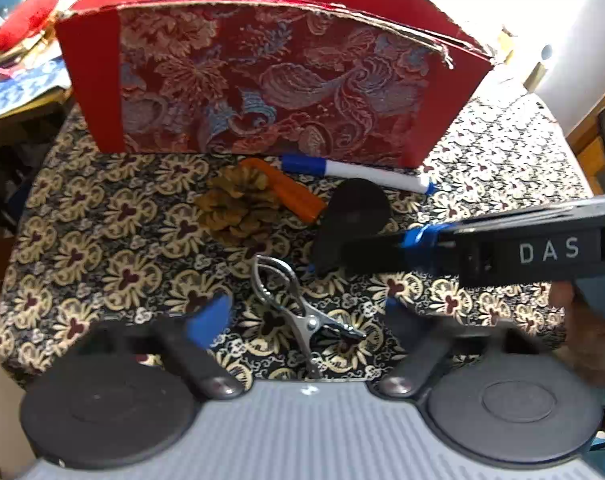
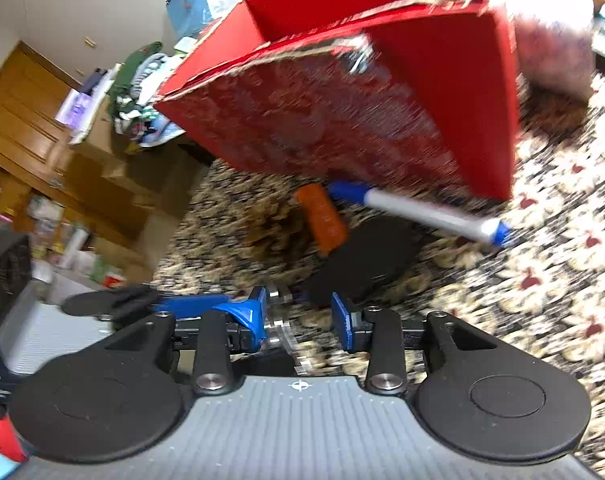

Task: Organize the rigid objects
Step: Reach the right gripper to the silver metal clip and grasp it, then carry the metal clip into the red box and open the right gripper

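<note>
Eyelash curler (image 1: 298, 312) is framed dead ahead between the spread fingers of the left gripper (image 1: 306, 312), its long axis running away toward the brocade box (image 1: 262, 84). Right gripper (image 2: 298, 320) is seen spread too, a clear plastic piece between its fingers, ungripped; the left is judged nearer.

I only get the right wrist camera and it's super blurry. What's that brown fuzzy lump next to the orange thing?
Observer: In the left wrist view it is sharp: it's a pine cone, lying right beside the orange stick in front of the red box.
Child: Cool! Is anything else lying close by that I should grab?
Observer: Yes, a silver metal clip lies flat on the patterned cloth, between the fingers of the left claw, which is open and not touching it.
</note>
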A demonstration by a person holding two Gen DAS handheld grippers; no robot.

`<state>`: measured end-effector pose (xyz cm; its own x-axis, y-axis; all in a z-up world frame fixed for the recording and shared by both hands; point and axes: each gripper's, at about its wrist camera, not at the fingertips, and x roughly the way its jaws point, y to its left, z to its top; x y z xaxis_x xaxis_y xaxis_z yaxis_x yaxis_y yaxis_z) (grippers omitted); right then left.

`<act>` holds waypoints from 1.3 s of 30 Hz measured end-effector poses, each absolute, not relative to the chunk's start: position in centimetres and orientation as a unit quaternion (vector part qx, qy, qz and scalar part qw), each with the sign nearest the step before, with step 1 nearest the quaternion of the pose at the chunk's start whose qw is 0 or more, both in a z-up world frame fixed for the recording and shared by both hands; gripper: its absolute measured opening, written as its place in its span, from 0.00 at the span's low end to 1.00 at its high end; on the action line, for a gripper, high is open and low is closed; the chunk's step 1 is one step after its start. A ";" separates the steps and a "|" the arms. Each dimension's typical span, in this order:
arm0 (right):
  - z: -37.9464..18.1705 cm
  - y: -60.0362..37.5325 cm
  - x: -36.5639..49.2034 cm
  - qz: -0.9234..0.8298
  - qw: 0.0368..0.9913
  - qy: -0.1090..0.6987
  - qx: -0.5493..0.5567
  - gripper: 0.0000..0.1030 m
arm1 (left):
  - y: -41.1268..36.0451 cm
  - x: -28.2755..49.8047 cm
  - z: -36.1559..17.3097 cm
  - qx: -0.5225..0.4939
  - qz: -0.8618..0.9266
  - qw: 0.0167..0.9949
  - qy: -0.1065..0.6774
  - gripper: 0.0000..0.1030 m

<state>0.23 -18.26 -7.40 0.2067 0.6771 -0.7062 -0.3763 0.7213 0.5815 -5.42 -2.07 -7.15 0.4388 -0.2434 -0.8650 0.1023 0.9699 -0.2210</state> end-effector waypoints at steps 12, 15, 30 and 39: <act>-8.8 -16.3 0.5 0.365 0.735 0.550 0.153 0.15 | -1.4 -5.3 -8.6 -0.093 -0.115 0.846 0.512 0.43; -8.9 -16.1 0.7 0.365 0.738 0.549 0.142 0.12 | -1.6 -5.3 -8.6 -0.081 -0.115 0.851 0.506 0.29; -7.0 -17.8 0.7 0.355 0.749 0.534 0.165 0.00 | -1.7 -5.5 -6.3 -0.071 -0.141 0.859 0.488 0.18; 1.5 -18.8 0.6 0.367 0.812 0.424 0.161 0.00 | -1.1 -4.6 2.1 -0.038 -0.190 0.899 0.392 0.17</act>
<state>0.63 -18.78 1.48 0.3711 0.7329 -0.5702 -0.4594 0.6785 0.5732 -4.59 -1.13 2.14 0.6202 -0.3716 -0.6908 0.3125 0.9248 -0.2170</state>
